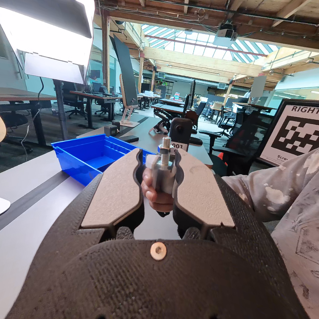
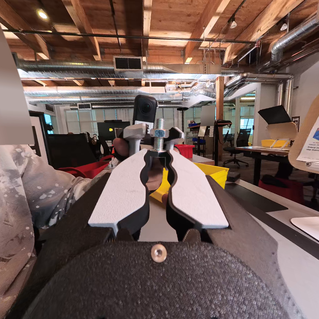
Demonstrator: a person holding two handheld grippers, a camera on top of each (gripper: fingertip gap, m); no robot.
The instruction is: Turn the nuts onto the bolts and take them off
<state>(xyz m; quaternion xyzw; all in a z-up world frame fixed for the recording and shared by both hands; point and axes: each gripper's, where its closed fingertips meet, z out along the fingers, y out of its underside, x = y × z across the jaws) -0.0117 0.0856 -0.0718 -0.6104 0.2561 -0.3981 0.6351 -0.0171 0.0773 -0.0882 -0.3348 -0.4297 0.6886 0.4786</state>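
Observation:
A silver bolt [image 2: 159, 123] stands upright with a hex nut [image 2: 159, 133] partway down its thread. My right gripper [image 2: 158, 153] is shut on the bolt's head from below. My left gripper [image 2: 155, 133] faces it from the far side, its jaws on either side of the nut; one finger touches the nut and a small gap shows at the other. In the left wrist view the nut [image 1: 164, 148] and bolt [image 1: 165, 140] rise just past my left gripper [image 1: 159, 153], with the right gripper [image 1: 163, 172] between the jaws.
A blue bin [image 1: 86, 155] sits on the white table [image 1: 25, 198] to the left. A yellow bin [image 2: 212, 170] and red bins [image 2: 185, 150] lie behind the grippers. A framed marker sign [image 1: 296, 131] stands at right. A person's patterned sleeve [image 1: 276, 189] reaches in. The tips of both grippers are at nearly the same place.

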